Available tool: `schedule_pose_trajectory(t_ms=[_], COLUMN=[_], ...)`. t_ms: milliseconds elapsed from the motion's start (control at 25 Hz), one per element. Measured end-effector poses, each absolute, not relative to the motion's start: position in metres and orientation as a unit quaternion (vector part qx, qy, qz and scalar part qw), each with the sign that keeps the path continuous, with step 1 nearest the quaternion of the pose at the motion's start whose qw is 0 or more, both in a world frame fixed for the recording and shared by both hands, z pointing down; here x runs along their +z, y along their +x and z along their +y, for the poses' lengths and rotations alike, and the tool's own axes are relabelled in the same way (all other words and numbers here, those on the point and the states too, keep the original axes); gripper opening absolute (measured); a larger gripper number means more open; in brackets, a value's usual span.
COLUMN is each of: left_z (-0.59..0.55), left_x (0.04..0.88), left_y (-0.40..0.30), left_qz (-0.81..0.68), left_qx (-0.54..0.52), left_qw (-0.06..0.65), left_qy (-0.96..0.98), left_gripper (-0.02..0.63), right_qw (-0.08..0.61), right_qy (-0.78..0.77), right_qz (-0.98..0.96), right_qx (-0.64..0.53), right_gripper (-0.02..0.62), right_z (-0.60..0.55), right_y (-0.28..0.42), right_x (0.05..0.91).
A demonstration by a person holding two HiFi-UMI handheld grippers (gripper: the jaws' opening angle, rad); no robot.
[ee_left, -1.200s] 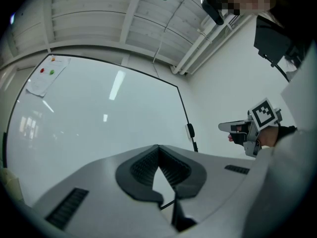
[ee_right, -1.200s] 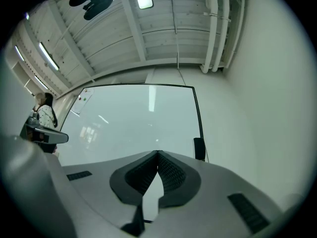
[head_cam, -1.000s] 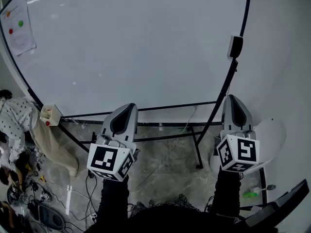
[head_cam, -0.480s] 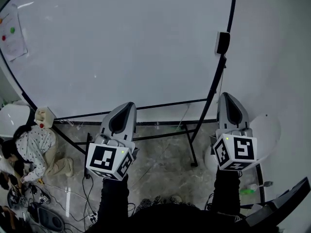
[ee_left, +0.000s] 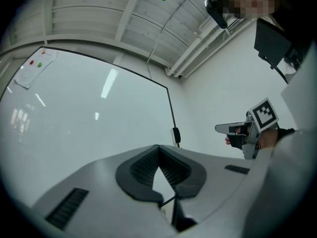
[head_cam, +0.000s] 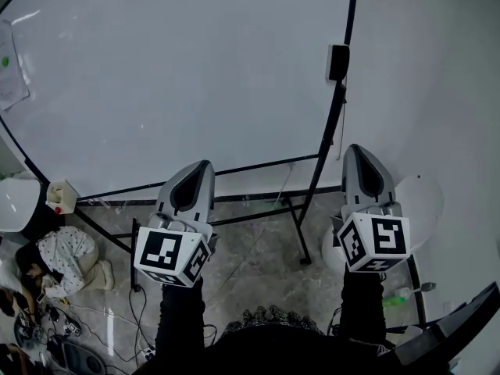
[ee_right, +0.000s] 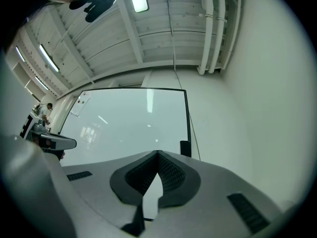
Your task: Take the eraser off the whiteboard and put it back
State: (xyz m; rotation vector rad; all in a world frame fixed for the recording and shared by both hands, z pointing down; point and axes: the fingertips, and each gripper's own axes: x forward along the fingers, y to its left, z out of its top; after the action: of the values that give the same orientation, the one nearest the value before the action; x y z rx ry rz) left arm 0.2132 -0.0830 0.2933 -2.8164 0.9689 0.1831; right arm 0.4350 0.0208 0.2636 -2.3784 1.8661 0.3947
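A small black eraser clings to the right edge of the big whiteboard, about halfway up its black frame. My left gripper points at the board's lower edge, well left of the eraser and below it, shut with nothing in it. The right gripper is below the eraser and slightly right of it, also shut and empty. In the left gripper view the eraser shows just above the closed tips. The right gripper view has the eraser just right of its closed tips.
The board stands on a black metal stand with legs on a grey floor. A sheet with red and green magnets hangs at the board's left. A white box, a person on the floor and cables lie lower left. A round white object stands right.
Both grippers have moved right along the board, so the eraser and the board's right edge now sit further left and higher in the head view. Both jaws stay shut.
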Motion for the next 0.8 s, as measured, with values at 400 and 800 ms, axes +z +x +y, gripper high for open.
schedule_pose_trajectory(t_ms=[400,800], left_z=[-0.075,-0.073], left_x=[0.294,0.296], left_y=[0.231,0.236], left_qz=[0.311,0.308], left_qx=[0.053,0.053], left_qw=[0.086,0.083], left_qy=[-0.945,-0.946], left_gripper=[0.006,0.006], right_qw=[0.043,0.067], right_qy=[-0.784,-0.795], right_qz=[0.605,0.588], right_qx=[0.133,0.133], right_gripper=[0.008,0.009], right_z=[0.029,0.037], right_y=[0.448,0.460], right_x=[0.266,0.265])
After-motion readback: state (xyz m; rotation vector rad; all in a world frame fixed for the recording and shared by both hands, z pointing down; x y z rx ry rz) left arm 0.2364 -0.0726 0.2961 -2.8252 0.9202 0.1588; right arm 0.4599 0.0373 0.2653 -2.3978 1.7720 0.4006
